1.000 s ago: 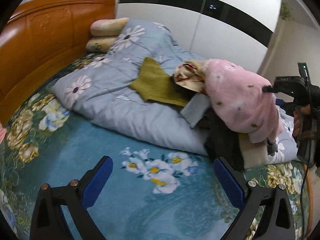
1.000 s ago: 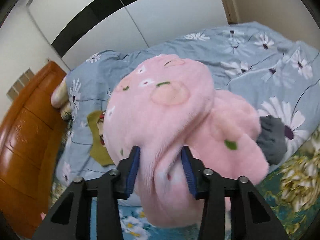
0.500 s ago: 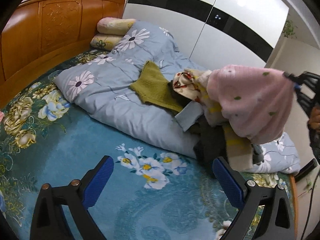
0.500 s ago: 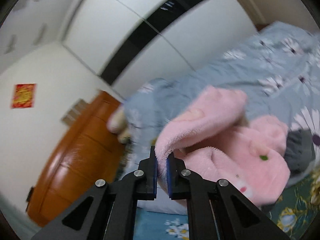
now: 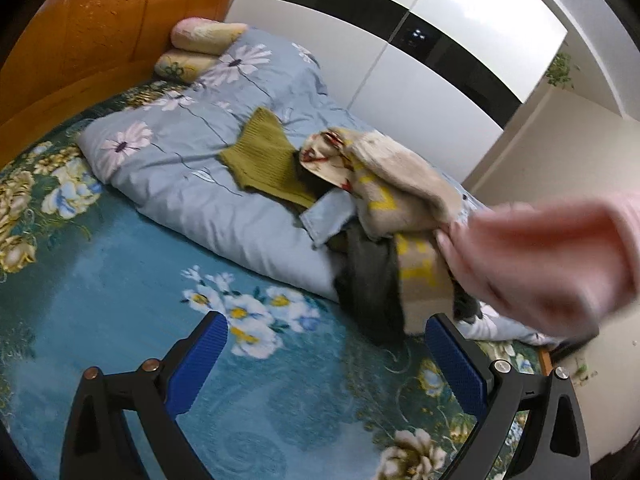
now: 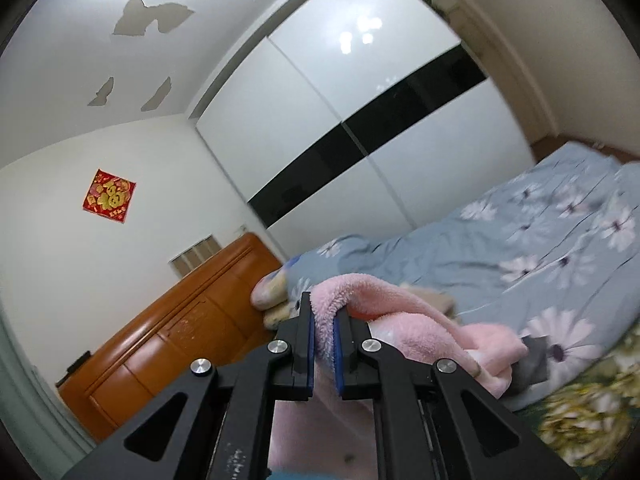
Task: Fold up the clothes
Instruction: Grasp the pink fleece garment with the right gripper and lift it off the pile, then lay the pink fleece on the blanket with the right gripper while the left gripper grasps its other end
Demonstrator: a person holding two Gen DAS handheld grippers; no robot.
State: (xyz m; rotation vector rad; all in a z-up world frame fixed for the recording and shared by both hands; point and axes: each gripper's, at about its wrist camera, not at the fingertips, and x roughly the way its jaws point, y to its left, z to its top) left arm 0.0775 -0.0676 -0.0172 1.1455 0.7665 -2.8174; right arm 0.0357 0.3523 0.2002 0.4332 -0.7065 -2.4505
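Bedroom, right hand-held gripper raised near level, clamping pink fleece

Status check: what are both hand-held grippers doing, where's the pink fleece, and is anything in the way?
Right hand-held gripper shut on pink fleece, lifted off the pile. Left hand-held gripper open, empty, above the teal sheet. Clothes pile beside the fleece.

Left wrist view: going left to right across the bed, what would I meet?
Wooden headboard → pillows → olive knit → beige garment → pink fleece, lifted at the right edge.
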